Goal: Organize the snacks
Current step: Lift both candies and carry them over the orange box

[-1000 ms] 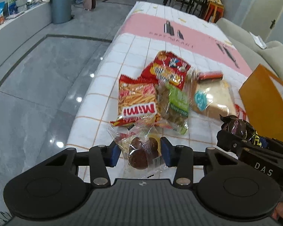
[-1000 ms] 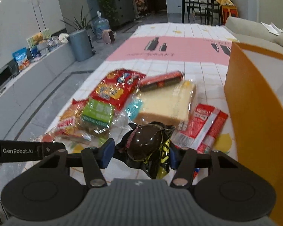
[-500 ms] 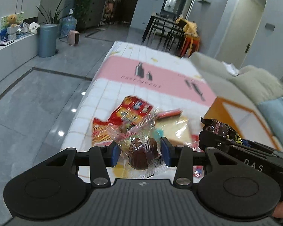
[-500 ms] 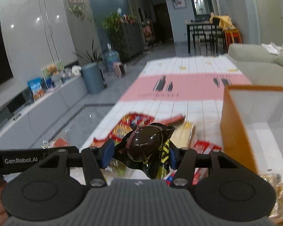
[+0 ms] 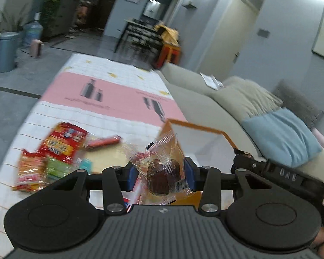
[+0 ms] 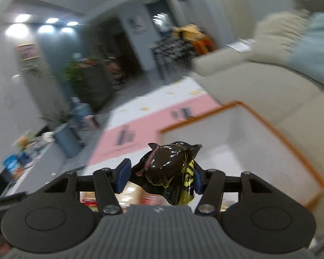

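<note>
Tablecloth [image 5: 110, 103] below, box [image 6: 248, 151] ahead: my left gripper [image 5: 161, 173] clamps a clear bun pack [image 5: 162, 170], my right gripper [image 6: 157, 176] grips a dark snack [image 6: 168, 166].

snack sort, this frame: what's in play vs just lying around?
In play:
- clear snack pack, held in left hand-held gripper
- dark snack pack, held in right hand-held gripper
- orange box
- snack pile on table

Lying about:
- sofa
- blue cushion
- bin
- water jug

Black left gripper [image 5: 161, 173], blue-padded jaws, silver screws, ribbed grey housing.
</note>
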`<state>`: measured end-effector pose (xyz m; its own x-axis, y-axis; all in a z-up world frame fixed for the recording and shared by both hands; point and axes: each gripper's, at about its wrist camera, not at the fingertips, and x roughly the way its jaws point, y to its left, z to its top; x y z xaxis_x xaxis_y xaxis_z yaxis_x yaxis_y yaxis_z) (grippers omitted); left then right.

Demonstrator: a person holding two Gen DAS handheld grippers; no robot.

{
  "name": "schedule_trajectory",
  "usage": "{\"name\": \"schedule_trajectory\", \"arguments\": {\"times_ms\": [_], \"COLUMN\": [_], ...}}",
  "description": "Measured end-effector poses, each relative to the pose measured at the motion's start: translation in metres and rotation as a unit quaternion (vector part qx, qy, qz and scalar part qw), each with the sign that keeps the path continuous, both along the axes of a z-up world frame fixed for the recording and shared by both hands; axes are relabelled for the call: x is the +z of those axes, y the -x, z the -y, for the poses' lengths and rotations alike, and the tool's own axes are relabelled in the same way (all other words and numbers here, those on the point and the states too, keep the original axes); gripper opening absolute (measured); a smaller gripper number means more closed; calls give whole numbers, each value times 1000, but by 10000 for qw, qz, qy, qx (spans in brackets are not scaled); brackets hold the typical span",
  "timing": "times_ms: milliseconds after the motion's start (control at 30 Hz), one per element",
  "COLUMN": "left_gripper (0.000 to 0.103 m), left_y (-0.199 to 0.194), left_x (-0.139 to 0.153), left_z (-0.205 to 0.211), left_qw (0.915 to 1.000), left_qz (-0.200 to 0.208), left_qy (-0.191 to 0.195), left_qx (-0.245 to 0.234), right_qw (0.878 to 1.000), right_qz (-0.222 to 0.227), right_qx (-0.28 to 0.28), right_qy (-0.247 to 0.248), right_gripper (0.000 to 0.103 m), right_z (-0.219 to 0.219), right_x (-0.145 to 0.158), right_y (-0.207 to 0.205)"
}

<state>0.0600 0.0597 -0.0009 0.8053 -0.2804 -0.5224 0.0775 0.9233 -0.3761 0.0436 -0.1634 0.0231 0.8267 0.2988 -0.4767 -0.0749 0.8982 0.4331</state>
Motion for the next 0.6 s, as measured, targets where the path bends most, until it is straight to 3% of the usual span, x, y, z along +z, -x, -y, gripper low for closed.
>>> {"name": "schedule_trajectory", "arguments": {"times_ms": [200,400,600], "left_gripper": [50,50,50], "left_y": [-11,-21,-31], "left_x": [-18,-22,-24], "left_z": [18,23,24], "left_qw": [9992,9985,9988], "left_qz": [-256,-366,-297], "left_qy": [115,281,328], "left_qx": [-298,-289,-218], "right_qw": [9967,9962,9884], "right_qz": [-392,-722,-984], "right_qx": [-558,-469,-381], "right_qy": [-430,112,1089], "right_gripper": [56,56,56], "right_z": [47,36,14], "right_x": [-15,-30,-52], "right_y": [-14,-38,-70]}}
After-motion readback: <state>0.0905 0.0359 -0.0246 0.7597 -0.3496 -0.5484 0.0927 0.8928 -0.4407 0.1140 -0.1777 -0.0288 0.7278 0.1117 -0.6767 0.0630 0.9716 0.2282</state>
